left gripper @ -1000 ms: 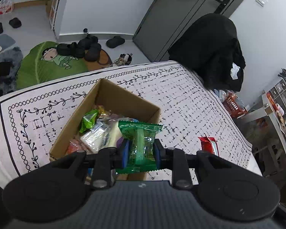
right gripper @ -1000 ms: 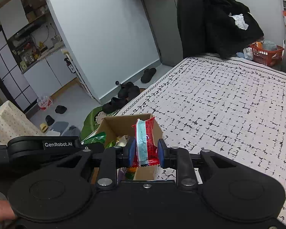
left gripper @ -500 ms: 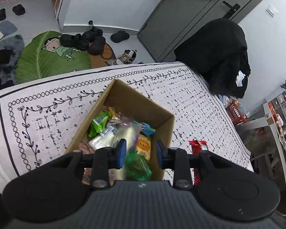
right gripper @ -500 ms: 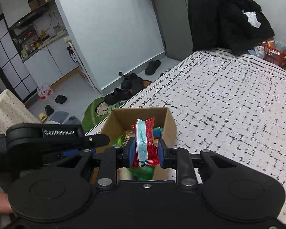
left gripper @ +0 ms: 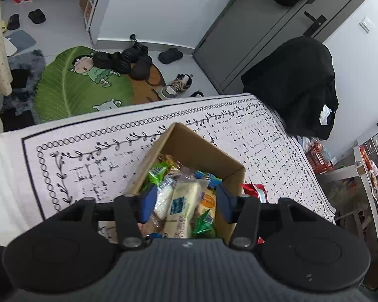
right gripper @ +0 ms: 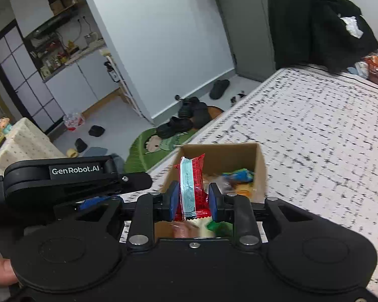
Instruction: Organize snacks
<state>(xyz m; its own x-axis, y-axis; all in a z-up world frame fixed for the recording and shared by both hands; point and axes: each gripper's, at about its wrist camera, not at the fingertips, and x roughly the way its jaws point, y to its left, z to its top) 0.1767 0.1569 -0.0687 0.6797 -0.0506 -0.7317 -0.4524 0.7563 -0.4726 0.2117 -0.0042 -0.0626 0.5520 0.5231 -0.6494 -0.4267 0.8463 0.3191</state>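
On the patterned white tablecloth, an open cardboard box filled with snack packets is positioned. Above the box, the left gripper is held with jaws opening and nothing gripped. A red snack packet is clamped upright by the right gripper over the box.
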